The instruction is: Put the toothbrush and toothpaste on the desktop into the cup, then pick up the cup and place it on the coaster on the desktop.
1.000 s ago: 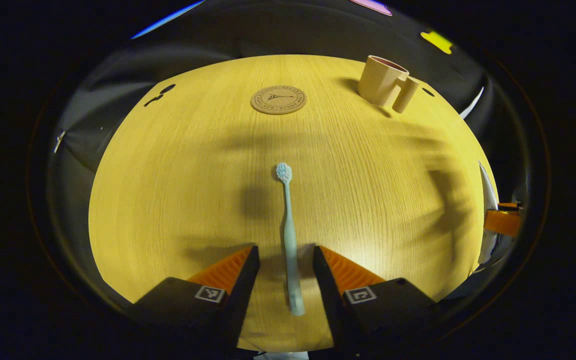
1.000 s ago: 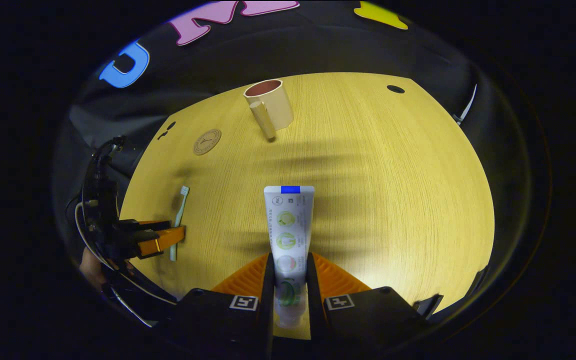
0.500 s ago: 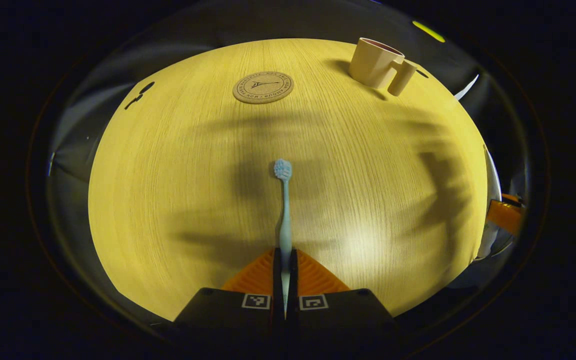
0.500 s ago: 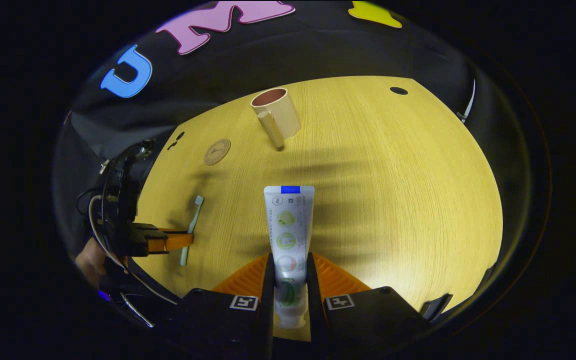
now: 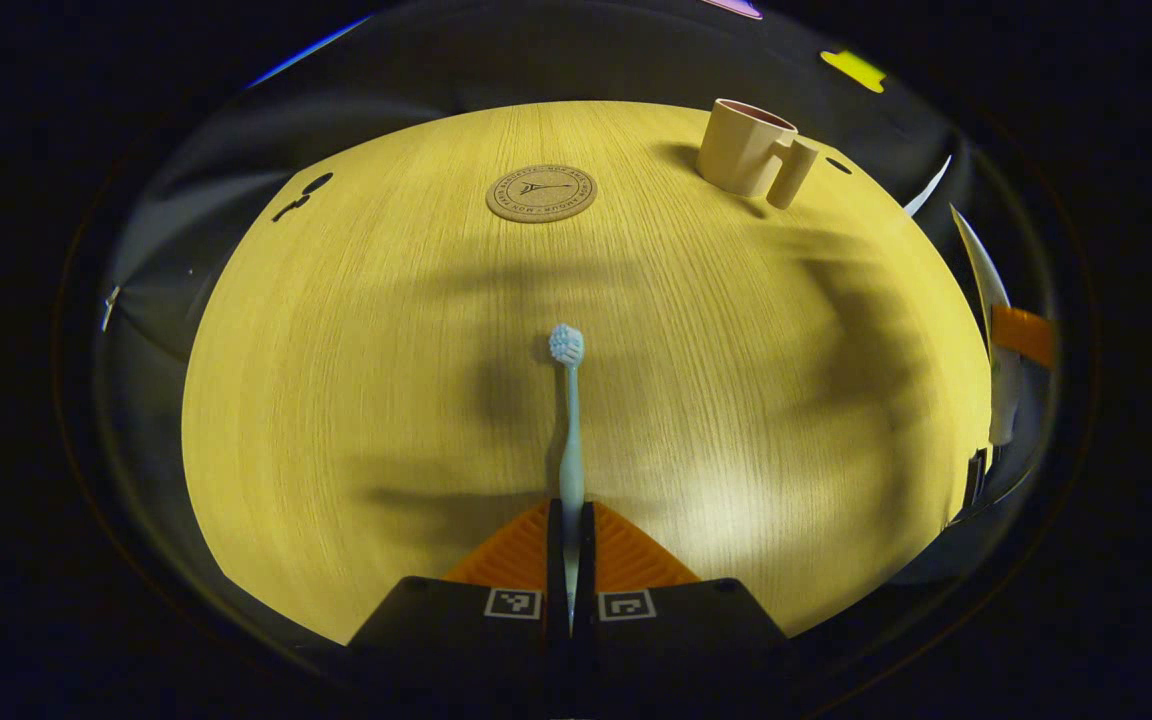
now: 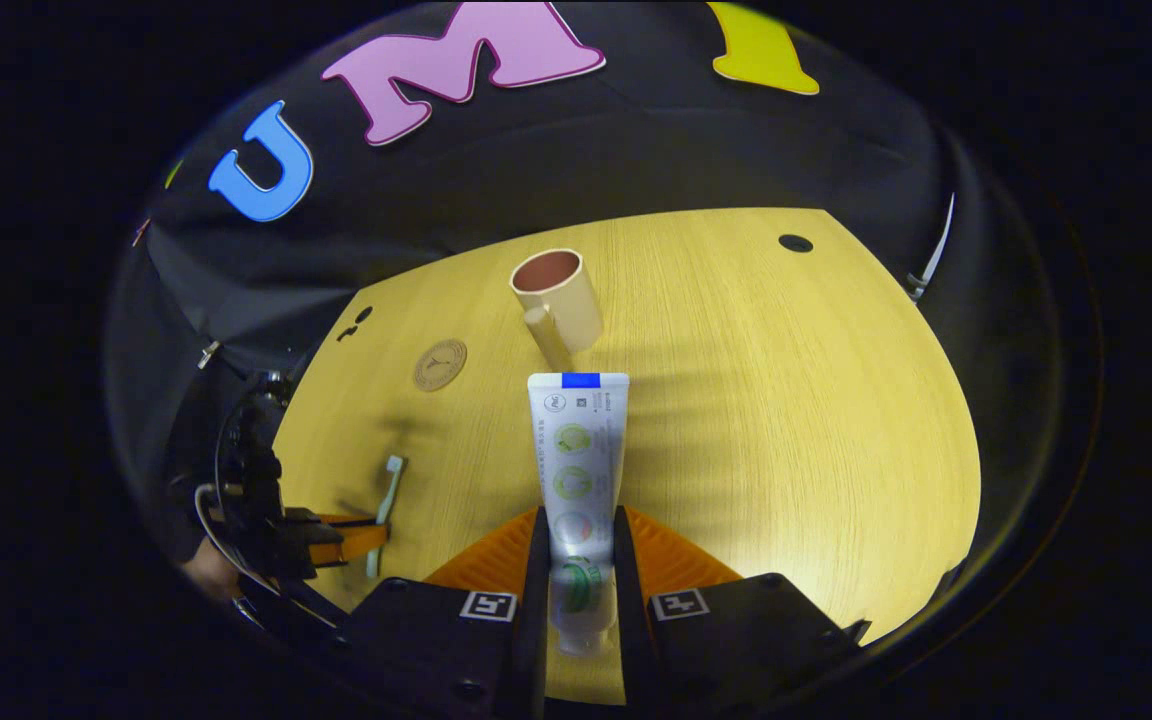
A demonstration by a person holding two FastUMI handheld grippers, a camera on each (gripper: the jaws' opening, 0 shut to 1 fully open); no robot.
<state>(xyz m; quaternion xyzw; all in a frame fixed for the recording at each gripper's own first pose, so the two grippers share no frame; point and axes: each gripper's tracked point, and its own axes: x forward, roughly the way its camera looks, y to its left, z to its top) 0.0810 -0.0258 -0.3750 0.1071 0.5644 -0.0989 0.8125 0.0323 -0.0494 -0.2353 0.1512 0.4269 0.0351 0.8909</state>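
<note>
In the left gripper view my left gripper is shut on the handle of a pale blue toothbrush, whose bristle head points away over the wooden desktop. The round cork coaster lies far ahead, and the beige cup stands upright at the far right. In the right gripper view my right gripper is shut on a white toothpaste tube held above the desktop, its flat end toward the cup. The left gripper with the toothbrush appears at the lower left there.
Small dark holes mark the desktop's far left, and another hole sits at the far right. The coaster lies left of the cup. Black cloth walls surround the desk. The right gripper's orange finger shows at the right edge.
The left gripper closed on the toothbrush handle about a second ago and has kept hold. The right gripper has risen and tilted up with the toothpaste, bringing the cup closer in its view.
</note>
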